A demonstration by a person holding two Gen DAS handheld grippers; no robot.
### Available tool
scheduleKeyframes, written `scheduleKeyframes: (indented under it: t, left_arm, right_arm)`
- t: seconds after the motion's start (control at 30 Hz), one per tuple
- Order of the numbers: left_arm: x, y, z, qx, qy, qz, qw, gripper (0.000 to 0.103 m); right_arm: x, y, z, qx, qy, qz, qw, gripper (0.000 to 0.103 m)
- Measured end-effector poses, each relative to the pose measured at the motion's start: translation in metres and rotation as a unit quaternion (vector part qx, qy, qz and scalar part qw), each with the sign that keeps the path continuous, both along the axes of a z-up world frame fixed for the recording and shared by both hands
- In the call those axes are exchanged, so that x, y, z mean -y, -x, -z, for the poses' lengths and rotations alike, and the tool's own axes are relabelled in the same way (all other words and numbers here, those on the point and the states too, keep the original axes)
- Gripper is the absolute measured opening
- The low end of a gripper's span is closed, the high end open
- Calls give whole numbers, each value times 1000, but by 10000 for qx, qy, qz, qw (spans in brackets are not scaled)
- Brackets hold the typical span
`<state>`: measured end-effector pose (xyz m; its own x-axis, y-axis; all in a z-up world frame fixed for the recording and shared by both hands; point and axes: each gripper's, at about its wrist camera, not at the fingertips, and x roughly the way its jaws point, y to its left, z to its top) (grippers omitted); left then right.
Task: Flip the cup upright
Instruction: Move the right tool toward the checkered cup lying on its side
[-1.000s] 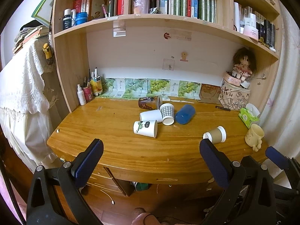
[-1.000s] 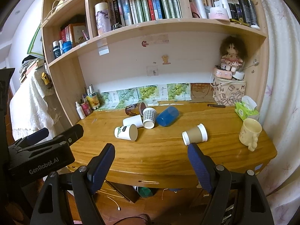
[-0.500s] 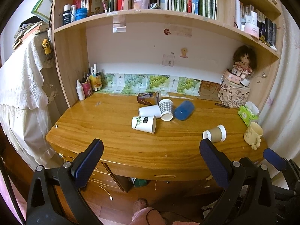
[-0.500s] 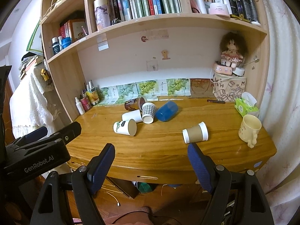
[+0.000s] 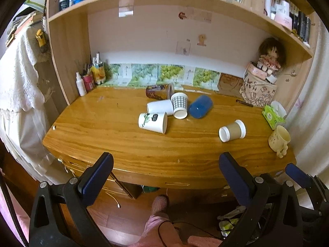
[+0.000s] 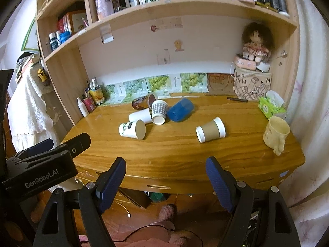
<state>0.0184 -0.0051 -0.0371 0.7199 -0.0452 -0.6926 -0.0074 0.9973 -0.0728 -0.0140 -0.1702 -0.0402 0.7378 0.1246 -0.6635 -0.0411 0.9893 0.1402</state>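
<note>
Between the camera and the near edge of the table (image 6: 185, 164), the right tool (image 6: 166, 177) hangs with its blue pads spread wide and nothing between them; the left tool (image 5: 164, 175) is likewise spread and empty, short of the table front. Nearest the right tool, apart from the others, lies the brown-sleeved paper cup (image 6: 210, 132) on its side, white rim toward the right and base toward the camera's left; it seems the likeliest cup to turn upright, though the task does not say which. I judge it light, thin-walled and easily crushed, so a gentle pinch across the sleeved middle, where the wall is stiffer, suits better than squeezing the open rim, and it may roll when touched. Farther back, a cluster lies tipped and touching: a white cup with a leaf print (image 6: 132, 129), a plain white cup (image 6: 140, 115), a checked cup (image 6: 158, 111), a dark printed cup (image 6: 144, 102) and a blue plastic tumbler (image 6: 181, 110), harder and probably slicker. All that show their mouths look empty. At the right edge a cream mug (image 6: 276, 132) stands upright, apparently empty, with a green tissue box (image 6: 270, 107) behind it.
</note>
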Motion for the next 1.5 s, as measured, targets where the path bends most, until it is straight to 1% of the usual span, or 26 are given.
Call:
scheduleKeyframes:
  t: [0.2,0.47,0.77,0.9,1.07,1.17,1.5]
  left_arm:
    - [0,-22,16,-480,14,-26,9988,102]
    - [-4,-60,39,-1172,120,2,9930,102]
    - [-6,-110,51,-1590,-6,78,9872,102]
    - [-6,-140,50,-1648,3,120,9862,102]
    - [-5,-177,48,-1643,-130,279,9859,102]
    - [-7,-196,49,-1675,-139,332,9852,102]
    - [-16,-247,46,-1618,-167,409,9858,102]
  right_arm:
    - [4,-21,14,-403,-120,-33,9991,80]
    - [3,-54,33,-917,-284,-100,9953,80]
    - [-3,-105,49,-1380,-427,-225,9893,80]
    - [-5,-131,51,-1461,-378,-282,9882,80]
    - [-7,-166,54,-1541,-425,-309,9867,80]
    - [-11,-187,57,-1619,-409,-296,9855,80]
    - [-18,-252,71,-2017,-624,-419,9766,80]
